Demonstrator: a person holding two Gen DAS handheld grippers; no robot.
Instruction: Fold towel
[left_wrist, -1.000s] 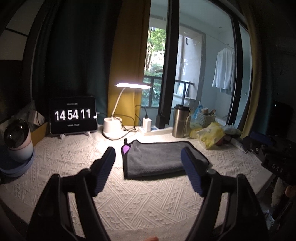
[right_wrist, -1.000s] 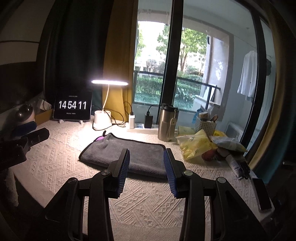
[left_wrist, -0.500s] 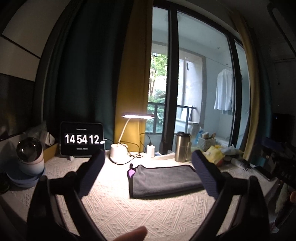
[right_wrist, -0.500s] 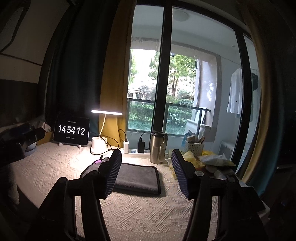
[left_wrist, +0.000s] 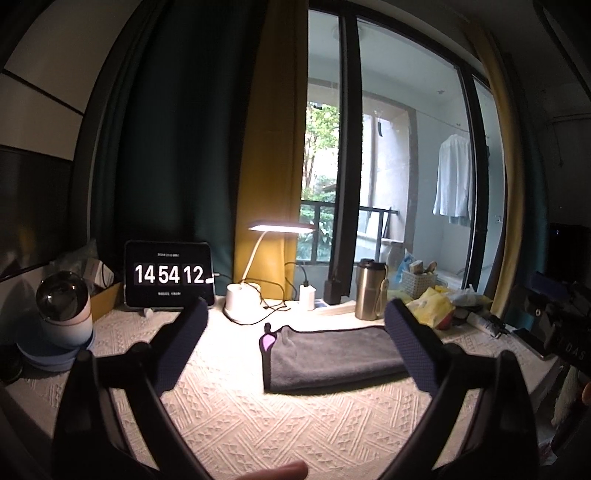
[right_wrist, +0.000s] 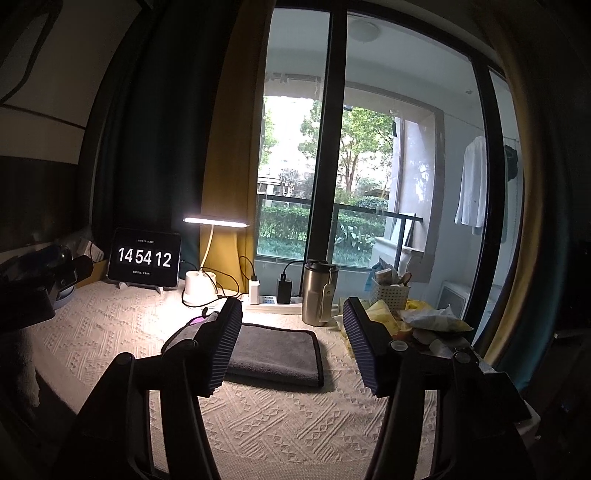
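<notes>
A grey towel (left_wrist: 328, 354) lies folded flat on the white textured tablecloth (left_wrist: 229, 417), with a purple tag at its left end. It also shows in the right wrist view (right_wrist: 273, 352). My left gripper (left_wrist: 295, 347) is open and empty, held above the table in front of the towel. My right gripper (right_wrist: 293, 347) is open and empty too, raised in front of the towel, its left finger covering the towel's left part. Neither gripper touches the towel.
Along the back stand a tablet clock (left_wrist: 168, 275), a lit desk lamp (left_wrist: 243, 306), a charger (left_wrist: 306, 295), a steel tumbler (left_wrist: 369, 293), a small basket (left_wrist: 421, 284) and yellow bags (left_wrist: 432, 310). A round device (left_wrist: 62, 314) sits at the left.
Both grippers have lifted and tilted up, so the towel sits lower and farther in both views. The right gripper's jaws have opened wider. The towel has not moved.
</notes>
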